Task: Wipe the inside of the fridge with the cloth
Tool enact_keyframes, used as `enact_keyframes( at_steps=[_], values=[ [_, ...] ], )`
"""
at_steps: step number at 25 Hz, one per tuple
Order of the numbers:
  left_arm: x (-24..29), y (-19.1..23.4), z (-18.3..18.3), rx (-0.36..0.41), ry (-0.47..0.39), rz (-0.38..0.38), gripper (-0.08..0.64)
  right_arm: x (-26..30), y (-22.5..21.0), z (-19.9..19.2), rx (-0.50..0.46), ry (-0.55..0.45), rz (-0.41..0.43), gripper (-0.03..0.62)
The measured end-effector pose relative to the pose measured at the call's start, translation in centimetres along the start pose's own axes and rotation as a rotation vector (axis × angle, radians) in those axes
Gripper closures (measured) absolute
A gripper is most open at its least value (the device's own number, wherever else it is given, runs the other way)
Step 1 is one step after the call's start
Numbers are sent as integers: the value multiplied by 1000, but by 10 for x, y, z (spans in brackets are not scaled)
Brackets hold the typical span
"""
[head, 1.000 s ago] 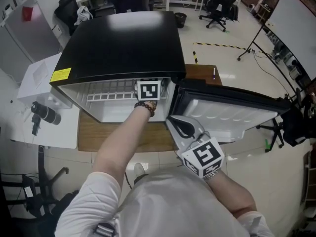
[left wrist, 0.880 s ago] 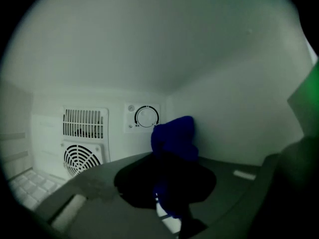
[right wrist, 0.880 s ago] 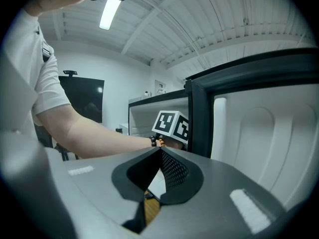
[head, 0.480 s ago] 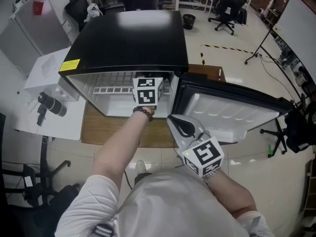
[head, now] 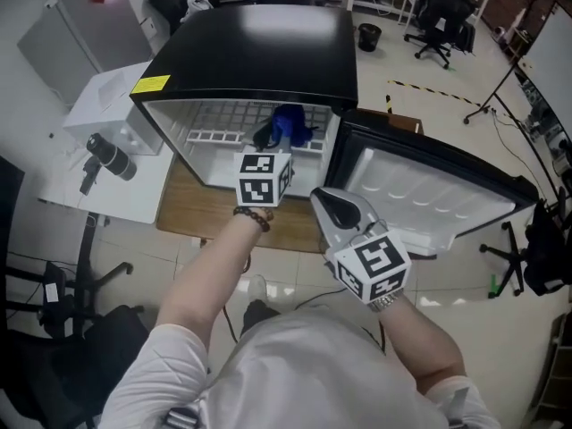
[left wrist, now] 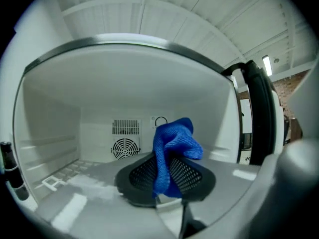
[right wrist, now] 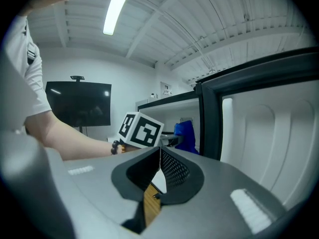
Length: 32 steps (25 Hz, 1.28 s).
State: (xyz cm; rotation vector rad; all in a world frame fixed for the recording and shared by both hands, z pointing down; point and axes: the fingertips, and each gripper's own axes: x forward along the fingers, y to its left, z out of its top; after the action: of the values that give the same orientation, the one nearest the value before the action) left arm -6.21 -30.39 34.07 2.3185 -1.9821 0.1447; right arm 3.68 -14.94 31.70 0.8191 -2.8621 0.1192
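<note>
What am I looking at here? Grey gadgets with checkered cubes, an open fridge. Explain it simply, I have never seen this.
A person holds a grey tool in each hand; each ends in a two-fingered claw, and the patterned cubes are part of the tools. The overhead picture is taken by a camera on the person's head, looking down. The other two come from cameras on the tools, looking along each claw. The left claw is clamped on a crumpled blue cloth at the mouth of the black-topped fridge, whose white-lined door stands open. The right claw is shut and empty, near that door. The fridge stands on a wooden board.
</note>
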Motion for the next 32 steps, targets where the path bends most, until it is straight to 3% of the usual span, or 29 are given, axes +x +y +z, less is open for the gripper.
enact_keyframes(
  at_steps=[8, 19, 28, 32],
  values=[
    [-63, 4, -4, 58, -29, -52, 497, 23, 5, 3, -14, 5, -4, 540],
    [-131, 17, -10, 173, -64, -307, 489, 87, 34, -1, -110, 57, 25, 433],
    [-165, 50, -34, 131, -10, -538, 483, 135, 93, -16, -237, 100, 231, 434],
    [-171, 71, -52, 115, 40, -565, 482, 157, 113, -27, -274, 107, 245, 507]
  ],
)
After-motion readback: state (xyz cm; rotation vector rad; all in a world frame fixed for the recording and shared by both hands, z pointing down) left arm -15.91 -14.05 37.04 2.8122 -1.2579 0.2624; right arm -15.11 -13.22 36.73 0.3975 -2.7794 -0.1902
